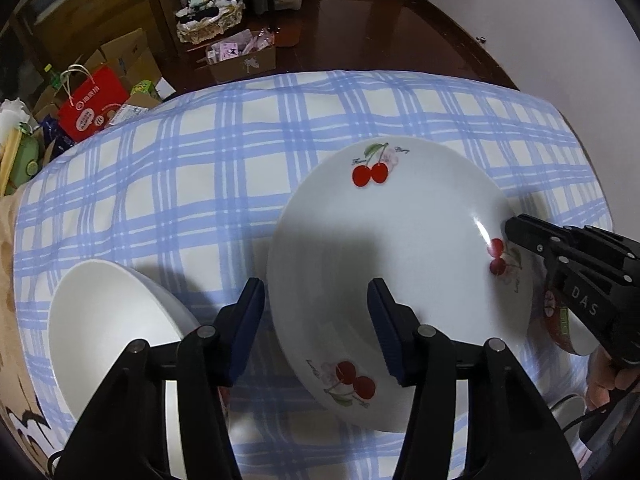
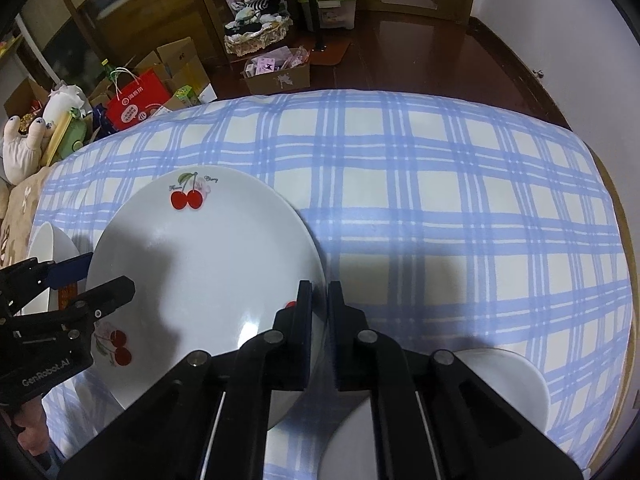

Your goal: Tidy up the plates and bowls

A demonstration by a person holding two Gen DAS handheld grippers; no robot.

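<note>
We start at the left, where a plain white bowl point(image 1: 116, 320) sits on the blue checked tablecloth point(image 1: 200, 168), just beside the left gripper point(image 1: 316, 322) and apart from it. That gripper points steeply down with its blue-padded fingers point(image 1: 248, 320) spread about halfway; the near left rim of the cherry-print plate point(image 1: 400, 240) stands between them, but we see a gap on both sides and no pad pressing, so we judge it is straddling the edge ready to steady or share the load, not yet gripping

The plate itself is the task's thing at this point: it lies in the middle of the table, seemingly tipped, its right side raised off the cloth

Moving right, our right gripper point(image 2: 320, 320) has its fingers pressed together on the plate's right rim, one finger above the face and one beneath, pinching the thin edge. We judge the rim is taken because a flat plate offers no other purchase for two fingers

Further right, under and beside that gripper, a second white bowl point(image 2: 516, 376) rests on the cloth, and a red-patterned bowl point(image 1: 560, 320) shows beneath the plate's right edge in the left view. We take it the plate is being lifted to stack or sort it with the other dishes
</note>
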